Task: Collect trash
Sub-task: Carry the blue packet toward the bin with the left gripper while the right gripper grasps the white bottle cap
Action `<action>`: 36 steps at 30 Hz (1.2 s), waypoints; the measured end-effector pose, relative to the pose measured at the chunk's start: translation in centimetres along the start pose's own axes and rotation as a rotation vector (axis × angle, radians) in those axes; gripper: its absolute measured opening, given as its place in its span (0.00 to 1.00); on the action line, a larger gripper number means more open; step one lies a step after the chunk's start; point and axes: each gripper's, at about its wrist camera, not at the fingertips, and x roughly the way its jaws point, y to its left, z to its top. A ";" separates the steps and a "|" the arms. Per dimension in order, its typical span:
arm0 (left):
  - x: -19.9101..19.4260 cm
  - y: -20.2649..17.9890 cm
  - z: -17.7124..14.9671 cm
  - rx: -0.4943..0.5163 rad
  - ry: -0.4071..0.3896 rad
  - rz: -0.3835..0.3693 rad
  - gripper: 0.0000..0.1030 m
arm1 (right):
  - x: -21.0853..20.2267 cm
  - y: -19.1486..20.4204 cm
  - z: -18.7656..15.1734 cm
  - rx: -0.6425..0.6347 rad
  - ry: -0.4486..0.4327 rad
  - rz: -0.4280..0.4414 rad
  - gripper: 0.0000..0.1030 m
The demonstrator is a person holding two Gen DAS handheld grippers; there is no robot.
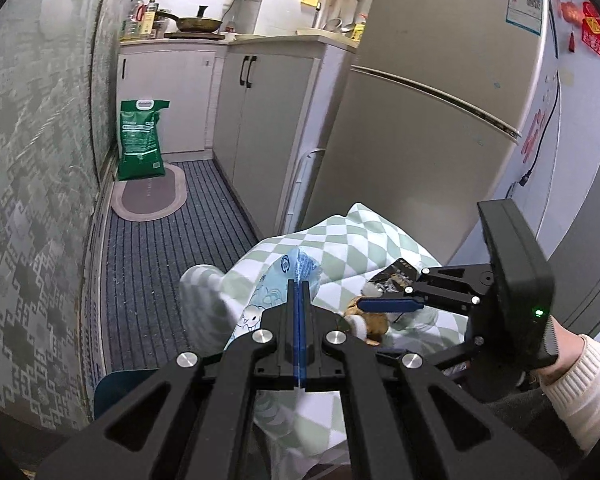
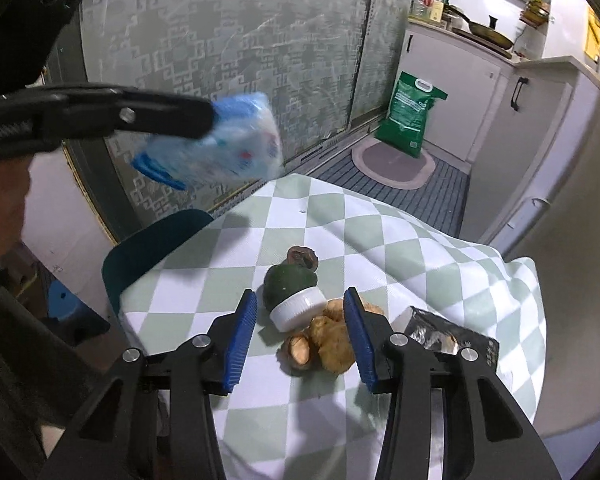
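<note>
Bench under a green-and-white checked cloth, its far edge at 12 o'clock dropping to a striped floor mat; a blue chair back stands at its 9 o'clock edge, a refrigerator at 2 o'clock. Left tool, jaws closed on a blue-and-white plastic wrapper, lifted clear above the bench. Right tool, jaws wide, straddles a green bottle with white cap lying among brown husks; a black foil packet lies at 3 o'clock.

Both wrist views over checkered table
</note>
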 end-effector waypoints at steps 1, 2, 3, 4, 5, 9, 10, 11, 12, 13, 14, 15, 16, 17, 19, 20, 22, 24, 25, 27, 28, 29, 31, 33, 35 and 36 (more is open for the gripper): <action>-0.2 0.3 0.0 -0.003 0.000 0.002 0.01 | 0.3 0.0 0.0 -0.003 0.002 0.002 0.44; -0.3 0.5 -0.1 -0.006 0.001 0.003 0.01 | 0.4 0.0 0.1 -0.007 0.002 0.000 0.44; -0.3 0.7 -0.1 -0.009 0.001 0.005 0.01 | 0.5 0.0 0.1 -0.016 0.000 -0.003 0.44; -0.5 0.8 -0.1 -0.012 0.000 0.007 0.01 | 0.6 0.0 0.2 -0.021 -0.001 -0.004 0.44; -0.6 1.0 -0.2 -0.014 0.001 0.008 0.01 | 0.7 0.0 0.3 -0.026 0.002 -0.002 0.44; -0.9 1.4 -0.6 -0.015 0.006 0.017 0.01 | 0.7 0.4 0.3 -0.065 0.010 -0.020 0.37; -0.9 1.5 -0.7 -0.015 0.006 0.019 0.01 | 0.5 0.5 0.3 -0.076 0.011 -0.021 0.31; -1.0 1.5 -0.8 -0.017 0.008 0.022 0.01 | 0.5 0.6 0.3 -0.084 0.015 -0.016 0.30; -1.0 1.6 -0.8 -0.018 0.011 0.027 0.01 | 0.5 0.8 0.3 -0.098 0.024 -0.024 0.30; -0.9 1.6 -0.8 -0.020 0.016 0.034 0.01 | 0.5 1.0 0.2 -0.109 0.025 -0.032 0.30; -1.0 1.7 -0.8 -0.022 0.020 0.039 0.01 | 0.5 1.2 0.2 -0.122 0.028 -0.041 0.30; -0.9 1.8 -0.9 -0.023 0.025 0.045 0.01 | 0.5 1.3 0.2 -0.127 0.030 -0.048 0.30; -0.9 1.8 -1.0 -0.024 0.031 0.052 0.01 | 0.4 1.3 0.2 -0.128 0.033 -0.050 0.30; -0.9 1.9 -1.1 -0.024 0.039 0.060 0.01 | 0.4 1.3 0.1 -0.132 0.035 -0.052 0.30; -0.7 2.0 -1.3 -0.022 0.058 0.077 0.01 | 0.2 1.3 0.1 -0.131 0.041 -0.050 0.30; -0.5 2.2 -1.5 -0.022 0.070 0.087 0.01 | -0.1 1.3 0.1 -0.129 0.043 -0.051 0.30; -0.3 2.6 -2.0 -0.025 0.092 0.100 0.01 | -0.7 1.3 0.1 -0.126 0.046 -0.056 0.30; -0.1 3.1 -2.5 -0.030 0.116 0.113 0.01 | -1.2 1.3 0.1 -0.122 0.055 -0.063 0.30; 0.0 3.4 -2.8 -0.031 0.130 0.120 0.01 | -1.5 1.2 0.1 -0.117 0.062 -0.067 0.30; 0.1 3.8 -3.3 -0.032 0.145 0.128 0.01 | -1.6 1.0 0.1 -0.090 0.072 -0.056 0.30; 0.2 3.9 -3.4 -0.033 0.149 0.131 0.01 | -1.6 1.0 0.1 -0.076 0.081 -0.054 0.30; 0.2 4.1 -3.6 -0.035 0.153 0.134 0.01 | -1.5 0.9 0.1 -0.067 0.086 -0.054 0.30; 0.1 4.4 -3.7 -0.038 0.157 0.137 0.01 | -1.2 0.8 0.1 -0.048 0.098 -0.047 0.30; 0.0 4.6 -3.9 -0.040 0.159 0.137 0.01 | -0.8 1.1 0.0 -0.063 0.110 -0.057 0.30; 0.0 4.6 -3.9 -0.040 0.161 0.138 0.01 | -0.4 1.6 -0.2 -0.086 0.123 -0.059 0.32; 0.0 4.6 -3.8 -0.041 0.162 0.138 0.01 | -0.3 1.8 -0.3 -0.100 0.120 -0.068 0.32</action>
